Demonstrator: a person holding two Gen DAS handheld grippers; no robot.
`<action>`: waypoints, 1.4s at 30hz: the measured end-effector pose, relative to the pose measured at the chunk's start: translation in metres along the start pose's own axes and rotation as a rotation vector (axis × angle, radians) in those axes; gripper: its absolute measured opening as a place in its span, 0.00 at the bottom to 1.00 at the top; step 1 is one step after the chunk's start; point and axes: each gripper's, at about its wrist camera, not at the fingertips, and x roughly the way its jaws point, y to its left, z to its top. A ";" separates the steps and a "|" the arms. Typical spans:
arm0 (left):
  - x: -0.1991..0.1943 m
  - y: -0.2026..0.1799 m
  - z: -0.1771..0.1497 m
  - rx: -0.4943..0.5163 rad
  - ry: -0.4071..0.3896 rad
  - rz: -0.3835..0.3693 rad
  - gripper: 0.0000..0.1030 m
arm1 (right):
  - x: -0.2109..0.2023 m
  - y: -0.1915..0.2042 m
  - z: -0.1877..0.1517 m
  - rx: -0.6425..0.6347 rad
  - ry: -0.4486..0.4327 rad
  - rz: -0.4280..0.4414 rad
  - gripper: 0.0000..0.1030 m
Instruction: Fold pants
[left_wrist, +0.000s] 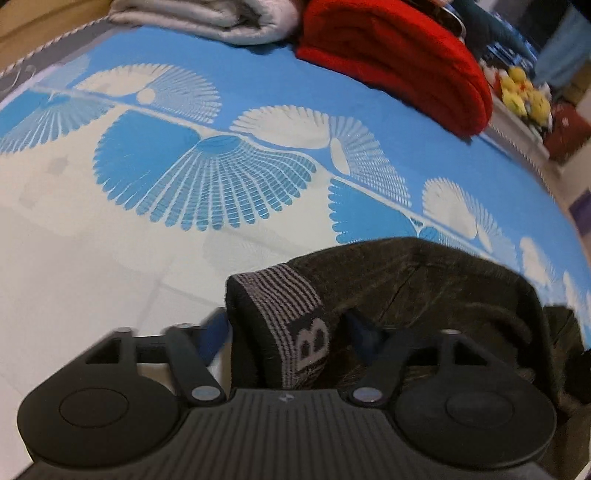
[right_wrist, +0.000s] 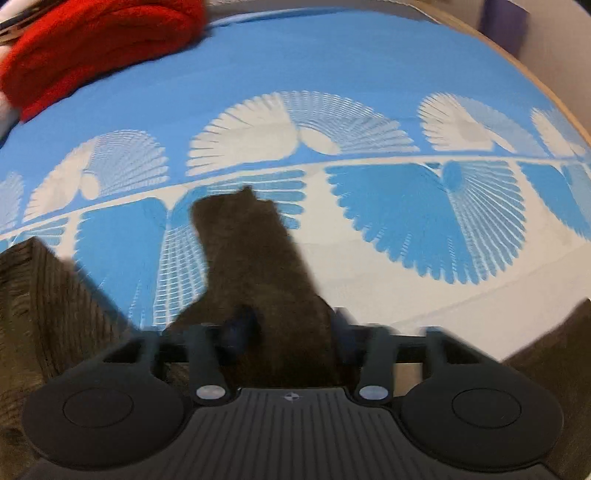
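Note:
The dark pants (left_wrist: 424, 280) lie bunched on the blue and white bed sheet (left_wrist: 166, 240). Their grey striped waistband (left_wrist: 291, 295) stands folded over right in front of my left gripper (left_wrist: 291, 332). Its jaws stand wide apart, with the waistband between the blue fingers (left_wrist: 218, 332); I see no pinch on the cloth. In the right wrist view a strip of the pants (right_wrist: 251, 251) runs up from my right gripper (right_wrist: 291, 328), which is shut on it. The cloth fills the gap between the fingers. More dark fabric (right_wrist: 44, 295) hangs at the left edge.
A folded red blanket (left_wrist: 399, 55) (right_wrist: 96, 40) and a folded grey cloth (left_wrist: 207, 18) lie at the far side of the bed. Yellow plush toys (left_wrist: 524, 92) sit beyond the bed's right edge. The bed's wooden rim (right_wrist: 546, 88) curves along the right.

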 end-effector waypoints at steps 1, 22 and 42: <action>0.001 -0.001 -0.001 0.020 -0.008 0.023 0.51 | -0.005 -0.002 0.001 0.016 -0.014 0.027 0.10; 0.024 0.030 0.009 -0.134 0.032 0.134 0.40 | -0.059 -0.189 -0.006 0.804 -0.402 0.006 0.44; -0.006 -0.055 0.036 -0.130 -0.095 0.533 0.72 | 0.028 -0.133 -0.003 0.755 -0.051 0.076 0.42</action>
